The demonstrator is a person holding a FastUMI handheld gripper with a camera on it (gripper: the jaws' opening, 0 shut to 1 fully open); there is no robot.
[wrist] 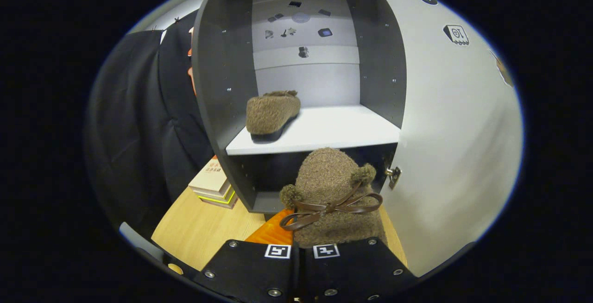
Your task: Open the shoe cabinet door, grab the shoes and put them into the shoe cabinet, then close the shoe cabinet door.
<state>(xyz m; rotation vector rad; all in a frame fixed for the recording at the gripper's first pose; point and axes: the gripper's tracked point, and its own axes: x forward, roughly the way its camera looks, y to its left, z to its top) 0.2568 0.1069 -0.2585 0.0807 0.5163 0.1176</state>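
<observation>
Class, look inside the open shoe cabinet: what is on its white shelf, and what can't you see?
One brown fuzzy shoe sits on the white shelf, toward its left side. The tool holds the second shoe just ahead of its fingers; that shoe covers most of the dark lower compartment.

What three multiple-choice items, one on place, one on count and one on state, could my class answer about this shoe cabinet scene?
1. Where does the fuzzy brown slipper with the dark sole rest?
A. on the white shelf
B. on the stack of books
C. on the wooden tabletop

2. How many fuzzy brown slippers are there?
A. one
B. two
C. three

3. How is the white cabinet door?
A. shut
B. open
C. missing

Key: 1 A, it sits on the shelf; 2 B, the second, the bow-tied slipper, sits in the gripper; 3 B, the door swings aside, baring the interior.
</observation>
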